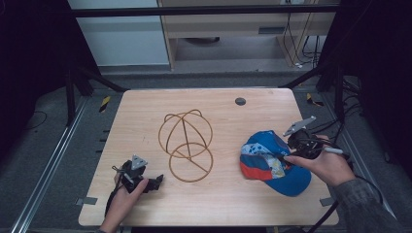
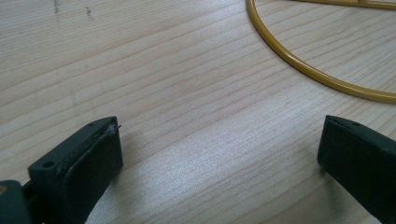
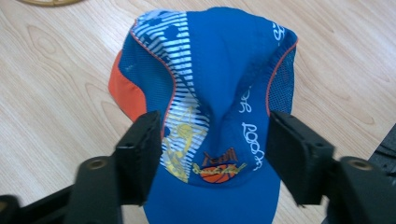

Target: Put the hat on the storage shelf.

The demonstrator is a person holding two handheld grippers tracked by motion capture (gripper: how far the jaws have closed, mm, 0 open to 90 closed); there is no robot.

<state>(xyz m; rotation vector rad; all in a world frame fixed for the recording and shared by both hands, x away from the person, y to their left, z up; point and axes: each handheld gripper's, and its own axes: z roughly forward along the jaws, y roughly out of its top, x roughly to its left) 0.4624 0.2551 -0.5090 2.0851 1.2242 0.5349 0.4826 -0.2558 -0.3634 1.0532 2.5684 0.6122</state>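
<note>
Blue cap (image 3: 219, 70): one; wire stand (image 1: 186, 144): one.

Blue cap (image 3: 215, 93): white looping script along its side panel at about three o'clock, not legible. Orange basketball emblem at six o'clock carries red lettering, too blurred to read.

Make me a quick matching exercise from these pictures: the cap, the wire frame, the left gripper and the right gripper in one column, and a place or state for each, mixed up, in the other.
Things:
1. cap
2. wire frame
3. left gripper
4. right gripper

Places or states:
A. golden, standing in the middle of the table
B. jaws wide apart over bare wood, nothing between them
C. blue with an orange panel, on the table's right side
D. jaws on either side of the cap's crown

Pairs: 1-C, 2-A, 3-B, 4-D
</note>
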